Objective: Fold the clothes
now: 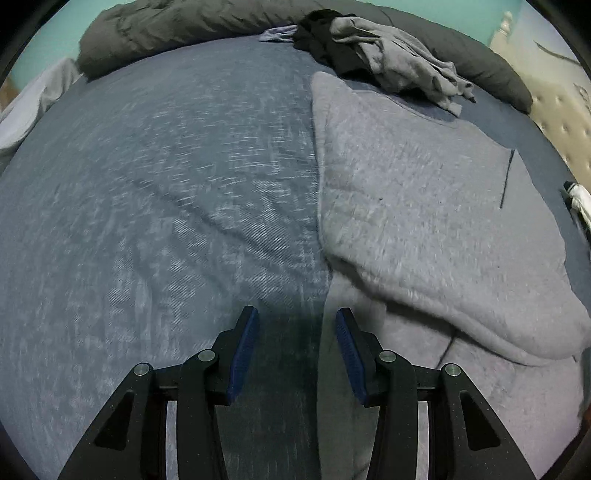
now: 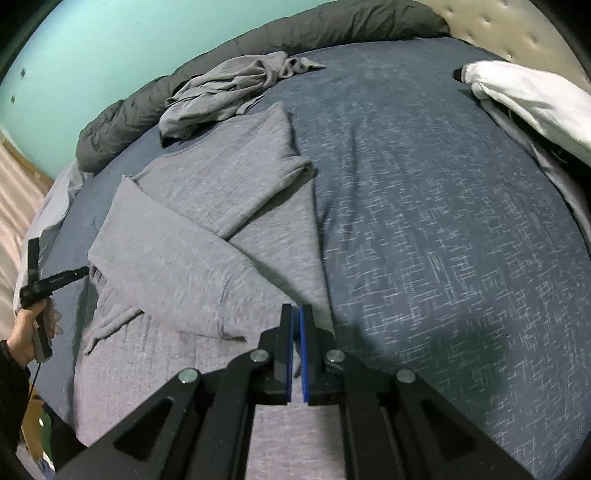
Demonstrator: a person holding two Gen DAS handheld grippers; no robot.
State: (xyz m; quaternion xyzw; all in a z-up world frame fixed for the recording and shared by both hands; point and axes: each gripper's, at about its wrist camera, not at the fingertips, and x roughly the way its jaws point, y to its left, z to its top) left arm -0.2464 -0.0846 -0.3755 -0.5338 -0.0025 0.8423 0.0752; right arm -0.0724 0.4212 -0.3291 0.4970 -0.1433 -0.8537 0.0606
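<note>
A: Quick check on the grey sweatshirt (image 2: 207, 236). Laid out on the blue bedspread (image 2: 443, 221), both sleeves already crossed over the chest, long axis running from the near hem up toward the dark duvet (image 2: 295, 26) at the far side

B: Right gripper (image 2: 296, 332) clenched tight, and from its own camera can't tell whether any cloth is pinched. Sitting right at the garment's right-hand edge near the hem, body spreading off to the left of it

A: And the left gripper (image 1: 295, 343)? Released, about half spread, nothing between the pads. Parked over the opposite long edge, fabric off to its right, bare bedspread to its left

B: So one claw per side, both at the hem end. Probably a hem-to-collar fold next, straight up the long axis. More crumpled clothes (image 2: 229, 88) waiting past the collar
</note>
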